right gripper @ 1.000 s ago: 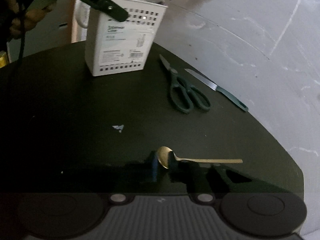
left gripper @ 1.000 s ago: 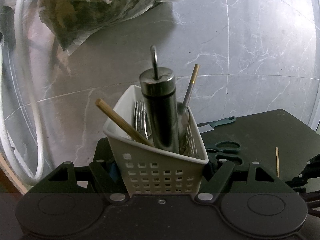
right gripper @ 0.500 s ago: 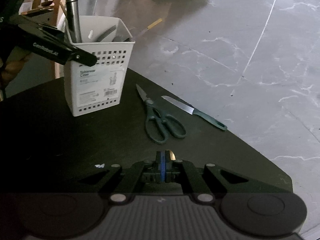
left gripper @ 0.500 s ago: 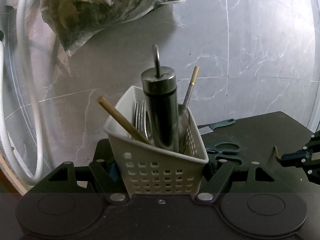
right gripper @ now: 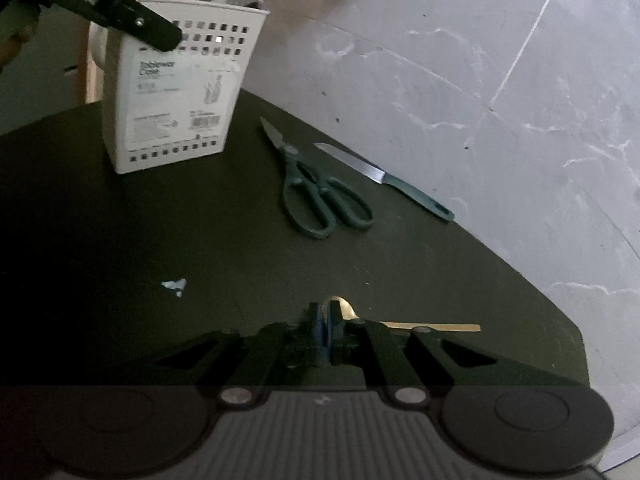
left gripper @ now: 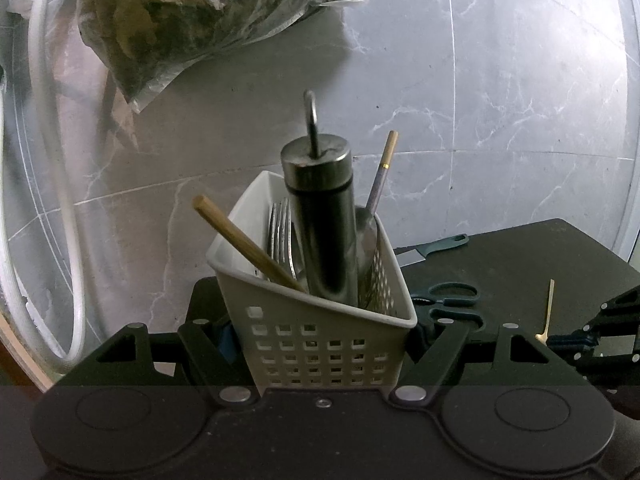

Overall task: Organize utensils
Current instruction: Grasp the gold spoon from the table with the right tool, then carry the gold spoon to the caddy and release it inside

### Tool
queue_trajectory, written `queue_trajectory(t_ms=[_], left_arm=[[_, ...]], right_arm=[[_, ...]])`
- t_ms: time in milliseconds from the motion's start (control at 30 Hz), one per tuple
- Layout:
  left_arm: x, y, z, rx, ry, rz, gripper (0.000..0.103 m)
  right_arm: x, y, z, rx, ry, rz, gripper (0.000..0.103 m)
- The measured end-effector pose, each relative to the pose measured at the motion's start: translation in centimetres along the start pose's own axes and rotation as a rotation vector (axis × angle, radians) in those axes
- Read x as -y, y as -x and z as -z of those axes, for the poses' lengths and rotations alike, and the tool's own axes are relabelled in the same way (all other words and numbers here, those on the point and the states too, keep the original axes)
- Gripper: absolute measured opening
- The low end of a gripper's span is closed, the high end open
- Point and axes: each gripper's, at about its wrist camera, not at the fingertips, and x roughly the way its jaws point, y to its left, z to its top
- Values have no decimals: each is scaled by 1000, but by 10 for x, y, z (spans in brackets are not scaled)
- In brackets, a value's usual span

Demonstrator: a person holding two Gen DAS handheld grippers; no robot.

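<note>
My left gripper (left gripper: pixel 320 332) is shut on the white perforated utensil caddy (left gripper: pixel 328 344), one finger on each side. The caddy holds a steel cylinder (left gripper: pixel 324 220), forks (left gripper: pixel 280 236), a wooden stick (left gripper: pixel 244 240) and a gold-tipped handle. In the right wrist view the caddy (right gripper: pixel 176 100) stands at the far left of the black table (right gripper: pixel 120 260). My right gripper (right gripper: pixel 327 318) sits low over a gold spoon (right gripper: pixel 432 326). Its jaws are opening slightly, with the bowl still pinched between the pads and the handle pointing right. The left wrist view shows that gripper (left gripper: pixel 568 338) and spoon (left gripper: pixel 550 304) at the right.
Green-handled scissors (right gripper: pixel 320 200) and a green-handled knife (right gripper: pixel 384 178) lie on the table between caddy and spoon. The table edge curves close on the right, grey marble floor beyond. A plastic bag (left gripper: pixel 200 12) and a white hose (left gripper: pixel 52 160) lie past the caddy.
My right gripper swung up and then came back down over the spoon's bowl. The spoon keeps its place, handle to the right. The left gripper and caddy stayed put.
</note>
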Motion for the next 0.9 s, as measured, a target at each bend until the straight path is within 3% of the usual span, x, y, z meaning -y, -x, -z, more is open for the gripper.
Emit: queue_trajectory(t_ms=[200,300,533,667,900], left_arm=[[-1,0,0,0,0,1,77],[-1,0,0,-2,-1,0,77],[0,0,-1,-7,1,-1,77],[0,0,-1,-7,2,-1,77],[-1,0,-1,-9,3,0,77]], right_arm=[[2,-3,1,20,-37,59,41],[7,-8,1,33,-72,67,44],[15,-13,5,48,-132,70,29],[18,-14,8,33,-164,68,7],[24,-8,12,21,-202,52,4]])
